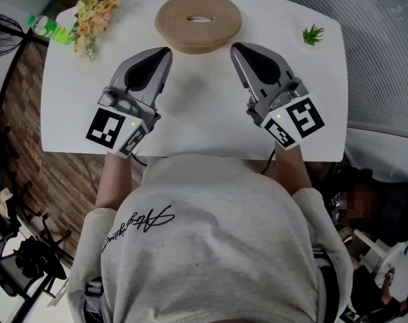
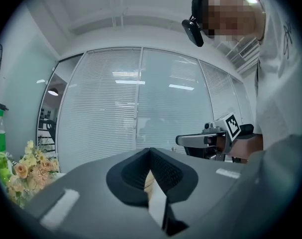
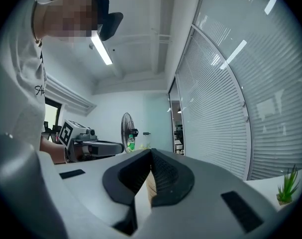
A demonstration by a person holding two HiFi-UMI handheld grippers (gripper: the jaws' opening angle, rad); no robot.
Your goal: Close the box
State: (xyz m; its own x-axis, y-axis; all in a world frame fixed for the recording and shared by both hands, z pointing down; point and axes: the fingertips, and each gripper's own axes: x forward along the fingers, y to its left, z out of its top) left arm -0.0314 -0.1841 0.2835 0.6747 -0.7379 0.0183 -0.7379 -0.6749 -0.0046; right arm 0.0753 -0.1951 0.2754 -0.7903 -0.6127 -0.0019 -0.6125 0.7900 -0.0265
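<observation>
- Head view: we see a white table (image 1: 190, 123) with a bunch of flowers (image 1: 93, 15) at the far left corner and a green bottle (image 1: 49, 29) just left of them, at the table's edge.
- A small plant (image 1: 313, 34) sits at the far right, well apart from everything else.
- Nothing stands between either gripper and the round tan box (image 1: 198, 22).
- The box sits at the far centre of the table. Its top shows concentric rings and a small oval hollow in the middle. We cannot tell the lid's state or what is inside.
- The left gripper (image 1: 167, 50) is near the box's left flank, with its jaws pressed together and nothing pinched. Its tip points at the box but does not touch it.
- The right gripper (image 1: 234, 46) mirrors it near the right flank, jaws also pressed together and empty. Its tip is close to the box rim.
- In both gripper views the pads meet at the tips. A tan sliver shows in the slot behind them, and we cannot tell what it is.
- The near half of the table between the grippers is bare. The near edge runs just under the person's sweatshirt (image 1: 204, 234).
- A wood floor (image 1: 22, 113) lies past the left edge.
- Window blinds (image 2: 116, 108) stand beyond the far side, and a fan (image 3: 127, 128) stands off to the left.
</observation>
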